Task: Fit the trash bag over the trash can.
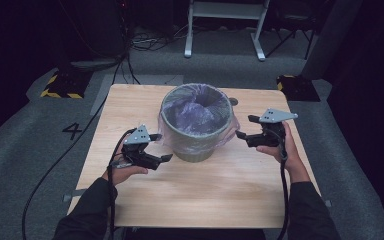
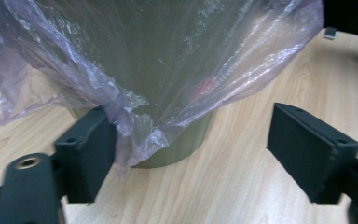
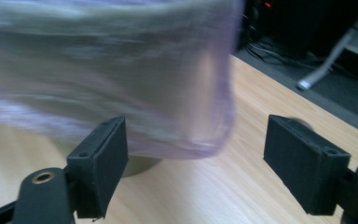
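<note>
Dark studio floor, grey carpet, pale wooden table point(image 1: 200, 195) in the middle. At left, left gripper point(image 1: 163, 147) in the person's hand, jaws spread apart, clamped on nothing, pointing at the bin's side (bag hem just beside one pad in the left gripper view). Centre: green waste bin point(image 1: 196, 122) upright on the table, lined with a translucent purple plastic bag point(image 1: 195, 107) folded over the rim. At right, right gripper point(image 1: 245, 126), jaws likewise wide, empty, near the bin.

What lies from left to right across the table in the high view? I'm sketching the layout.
Left black two-jaw tongs → round grey-green bin lined with a translucent purple plastic bag → right black two-jaw tongs.
</note>
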Available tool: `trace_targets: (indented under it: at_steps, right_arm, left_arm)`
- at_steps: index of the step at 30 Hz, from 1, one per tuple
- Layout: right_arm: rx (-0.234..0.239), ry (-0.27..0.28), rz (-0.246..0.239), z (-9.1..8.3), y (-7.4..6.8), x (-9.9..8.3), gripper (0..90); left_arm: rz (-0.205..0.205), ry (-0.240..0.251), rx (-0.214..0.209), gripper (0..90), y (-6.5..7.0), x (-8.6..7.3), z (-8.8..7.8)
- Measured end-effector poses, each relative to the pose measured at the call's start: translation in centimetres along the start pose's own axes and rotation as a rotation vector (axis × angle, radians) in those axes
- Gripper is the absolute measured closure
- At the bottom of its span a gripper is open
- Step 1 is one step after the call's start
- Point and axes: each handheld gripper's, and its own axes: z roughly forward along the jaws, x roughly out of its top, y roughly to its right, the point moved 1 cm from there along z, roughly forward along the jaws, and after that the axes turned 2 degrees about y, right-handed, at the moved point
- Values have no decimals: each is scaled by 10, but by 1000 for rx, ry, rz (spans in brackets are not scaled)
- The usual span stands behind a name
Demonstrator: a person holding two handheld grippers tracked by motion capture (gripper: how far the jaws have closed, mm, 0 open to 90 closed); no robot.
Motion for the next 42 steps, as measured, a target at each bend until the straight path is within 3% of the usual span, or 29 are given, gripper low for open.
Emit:
trace_targets:
  at_steps: [1,3,4,6,9,11,12,17,27,31,33,34,35,37,38,40,42]
  right_arm:
    - [22,3,-29,1,-7,1,214]
    - [22,0,-82,3,-19,2,236]
    - [29,7,-96,4,-23,3,297]
    - [54,18,-106,8,-32,4,525]
    - [71,-25,-138,14,-40,2,782]
    - [62,-46,-152,19,-43,-3,900]
    - [71,-52,-139,21,-44,-7,900]
    - [85,-69,-98,26,-44,-18,900]
    - [73,-145,-26,38,-35,-41,900]
    - [69,-143,7,38,-30,-48,900]
    - [59,-129,25,36,-27,-51,835]
    - [58,-128,30,35,-26,-52,788]
    - [65,-128,31,33,-26,-53,744]
    - [63,-121,42,29,-25,-55,660]
    - [64,-122,41,27,-25,-55,600]
    - [70,-116,44,22,-25,-56,549]
    - [68,-112,42,18,-25,-57,478]
  left_arm:
    - [2,-5,20,244,0,0,2]
    - [13,-11,14,395,-1,0,3]
    - [16,-12,27,431,-2,0,5]
    - [20,-12,29,579,-4,0,6]
    - [18,-19,10,742,-6,-2,10]
    - [9,-9,5,874,-8,-4,12]
    - [7,-14,2,899,-8,-6,14]
    - [-11,-77,12,900,-11,-17,24]
    - [-35,-115,5,900,-12,-31,36]
    - [-42,-131,13,897,-12,-37,40]
    - [-42,-137,29,834,-11,-39,40]
    - [-46,-141,33,761,-11,-40,40]
    - [-42,-143,26,783,-10,-42,39]
    - [-36,-141,45,737,-7,-44,37]
    - [-39,-143,56,671,-6,-45,37]
    - [-95,-176,79,453,-4,-47,36]
    - [-108,-186,91,327,0,-50,33]
